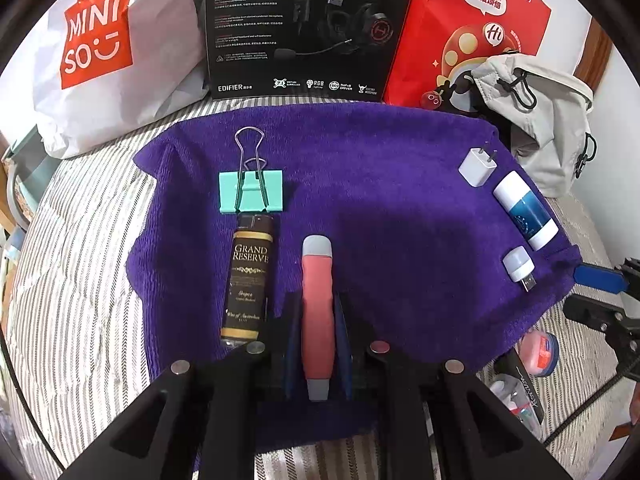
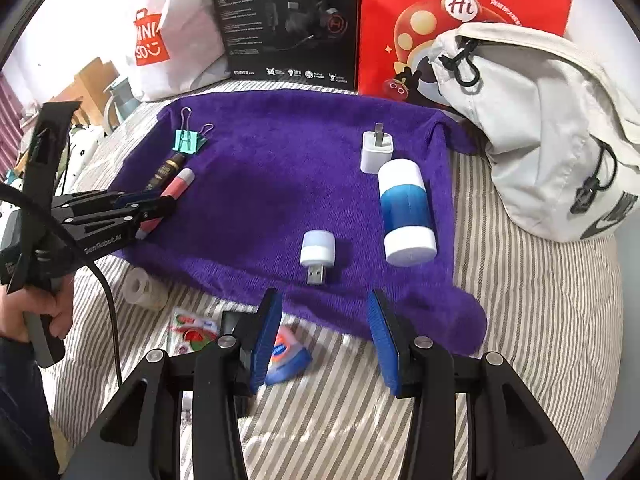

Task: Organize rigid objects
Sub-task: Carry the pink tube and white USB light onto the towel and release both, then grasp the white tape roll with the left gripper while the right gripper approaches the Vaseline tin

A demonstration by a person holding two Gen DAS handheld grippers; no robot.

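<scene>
Ahead of the right gripper (image 2: 324,340), open ground is offered by the middle of the purple towel (image 2: 260,184). Passage forward-right is blocked by the blue-and-white cylinder (image 2: 406,216) and the white plug adapter (image 2: 377,152); the USB light (image 2: 317,250) lies directly ahead. The far edge is walled by the black headset box (image 2: 286,20), red bag (image 2: 460,20) and grey backpack (image 2: 540,132)

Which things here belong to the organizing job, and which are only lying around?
Job items, on the purple towel:
- mint-green binder clip
- dark "Grand Reserve" tube
- pink-and-grey stick, in the left gripper
- white plug adapter
- blue-and-white cylinder
- small white USB light

Lying about:
- white Miniso bag
- black headset box
- red bag
- grey backpack
</scene>
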